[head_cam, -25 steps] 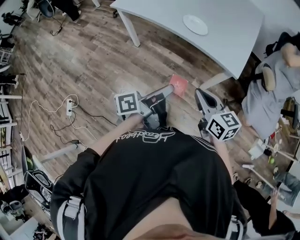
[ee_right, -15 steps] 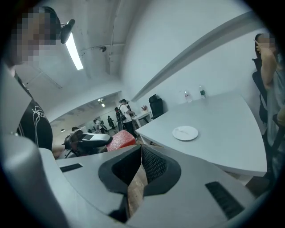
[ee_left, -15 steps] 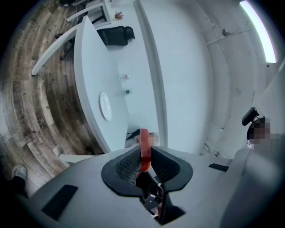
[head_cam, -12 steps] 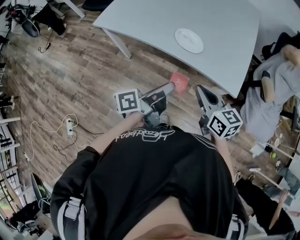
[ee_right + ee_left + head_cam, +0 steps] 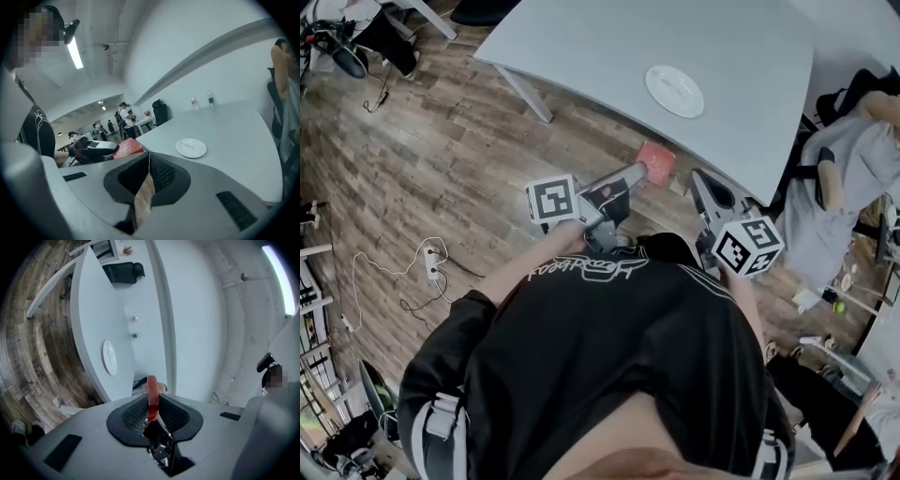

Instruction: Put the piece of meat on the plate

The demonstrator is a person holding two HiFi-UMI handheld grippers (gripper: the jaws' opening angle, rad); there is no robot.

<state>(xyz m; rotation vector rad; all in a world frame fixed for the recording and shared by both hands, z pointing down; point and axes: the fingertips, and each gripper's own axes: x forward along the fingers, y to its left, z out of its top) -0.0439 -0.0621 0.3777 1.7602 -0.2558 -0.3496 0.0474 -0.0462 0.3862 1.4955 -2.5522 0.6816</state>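
Note:
A flat red piece of meat (image 5: 655,160) is clamped edge-on in my left gripper (image 5: 642,172), which is shut on it just short of the white table's (image 5: 741,47) near edge. In the left gripper view the meat (image 5: 152,394) stands upright between the pads, with the white plate (image 5: 109,357) ahead on the table. The plate (image 5: 674,91) is bare. My right gripper (image 5: 700,181) hovers beside the left, jaws together with nothing in them. From the right gripper view, the plate (image 5: 191,147) lies ahead and the meat (image 5: 127,148) to the left.
A person (image 5: 839,187) sits past the table's right corner. A table leg (image 5: 525,94) slants down to the wooden floor (image 5: 441,169). A power strip with cables (image 5: 431,267) lies on the floor at left. Two bottles (image 5: 201,101) stand at the table's far side.
Both grippers have moved closer to the table, the left still gripping the meat. The table and plate now sit nearer in the head view.

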